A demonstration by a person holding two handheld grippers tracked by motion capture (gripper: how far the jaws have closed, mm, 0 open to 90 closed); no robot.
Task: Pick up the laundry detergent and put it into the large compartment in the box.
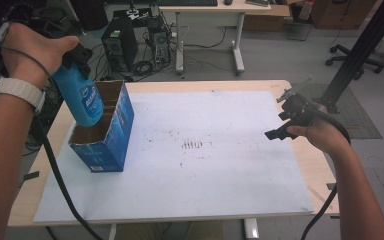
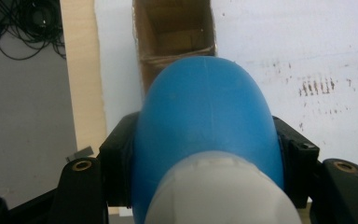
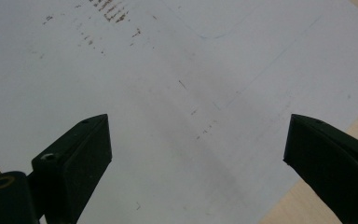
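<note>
Left tongs (image 1: pixel 82 75) clamp the blue bottle (image 1: pixel 82 97) just above the open box (image 1: pixel 102 132), ready for lowering straight in, while right tongs (image 3: pixel 196 144) gape idle over the bench (image 3: pixel 177 70).

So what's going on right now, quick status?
Left gripper clamped on blue bottle, over open blue box. Right gripper open, idle above the white sheet. Nothing blocking.

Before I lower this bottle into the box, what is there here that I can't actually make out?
- Box floor: in the high view its walls hide it; in the left gripper view the blue bottle covers the near compartment.
- Bottle label: too small and blurred in the high view.
- Bottle's cap end: cut off by the bottom edge in the left gripper view.
- Left tool: pads hidden behind the bottle.
</note>
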